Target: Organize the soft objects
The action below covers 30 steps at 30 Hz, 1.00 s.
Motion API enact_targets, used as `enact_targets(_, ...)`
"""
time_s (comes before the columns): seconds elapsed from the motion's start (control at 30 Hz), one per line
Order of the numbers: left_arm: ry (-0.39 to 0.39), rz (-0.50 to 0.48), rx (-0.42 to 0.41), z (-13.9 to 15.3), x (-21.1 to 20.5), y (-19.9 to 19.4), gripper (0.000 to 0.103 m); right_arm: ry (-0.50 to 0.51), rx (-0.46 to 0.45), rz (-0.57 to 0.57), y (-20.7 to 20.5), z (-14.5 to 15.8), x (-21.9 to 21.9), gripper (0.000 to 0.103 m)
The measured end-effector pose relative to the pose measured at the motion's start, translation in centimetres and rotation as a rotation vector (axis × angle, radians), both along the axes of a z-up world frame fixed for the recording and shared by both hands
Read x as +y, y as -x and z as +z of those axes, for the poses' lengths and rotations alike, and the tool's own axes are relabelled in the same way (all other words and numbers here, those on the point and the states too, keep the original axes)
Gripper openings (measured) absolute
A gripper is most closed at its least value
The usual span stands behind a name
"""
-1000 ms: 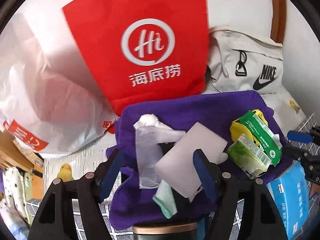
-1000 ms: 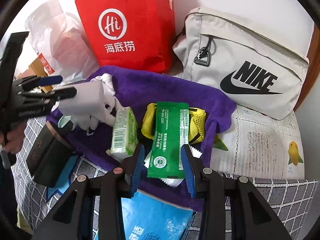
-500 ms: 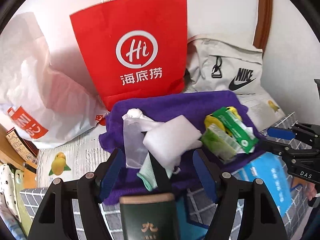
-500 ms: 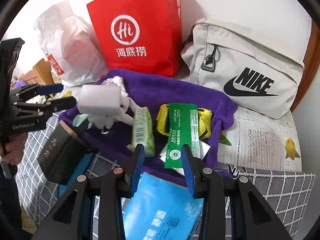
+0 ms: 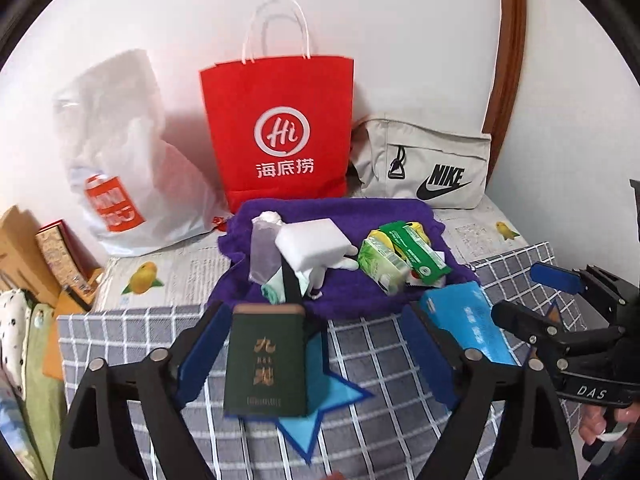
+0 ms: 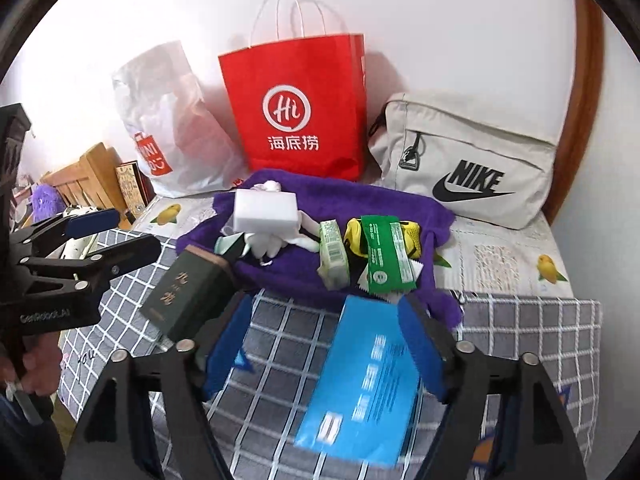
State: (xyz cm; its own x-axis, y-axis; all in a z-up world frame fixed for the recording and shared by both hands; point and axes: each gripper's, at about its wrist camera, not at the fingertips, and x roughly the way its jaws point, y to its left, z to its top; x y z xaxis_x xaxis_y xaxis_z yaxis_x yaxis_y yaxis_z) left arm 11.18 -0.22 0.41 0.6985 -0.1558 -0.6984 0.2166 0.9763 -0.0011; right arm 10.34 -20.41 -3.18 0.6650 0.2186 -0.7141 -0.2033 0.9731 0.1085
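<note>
Sponge (image 5: 310, 242) lies crosswise on purple towel (image 5: 360, 216); both grippers' jaws opening, empty.

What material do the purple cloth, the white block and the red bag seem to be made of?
Purple cloth: likely plush microfibre or terry; fuzzy, matte pile. White block: probably foam sponge; matte, plain, sharp-edged, no wrapper. Red bag: paper, matte, with crisp folds and thin white cord handles.

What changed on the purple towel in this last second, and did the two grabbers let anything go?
Both grippers, left gripper and right gripper, drew back from the purple towel, jaws opening, nothing between them. The white sponge tipped flatter. Green packets and red bag stayed put.
</note>
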Motion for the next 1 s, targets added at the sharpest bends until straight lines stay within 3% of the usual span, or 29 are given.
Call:
enact_targets(0.13, 0.02, 0.025, -0.016, 0.9, 0.3, 3.4, 0.094, 0.004, -0.014, -0.031, 3.2, 1.1, 0.0, 0.087)
enact_targets(0.43, -0.014, 0.094, -0.034, 1.8, 0.8, 9.4, 0.095, -0.016, -0.012, -0.066, 8.5, 2.4, -0.3, 0.091)
enact_targets(0.47, -0.017, 0.097, -0.034, 1.9, 0.8, 10.0, 0.095, -0.012, -0.014, -0.069, 8.9, 2.5, -0.3, 0.095)
enact_targets(1.0, -0.002, 0.079, -0.047, 2.9, 0.1, 13.5, 0.095, 0.007, -0.038, -0.109, 13.1, 3.5, -0.7, 0.099)
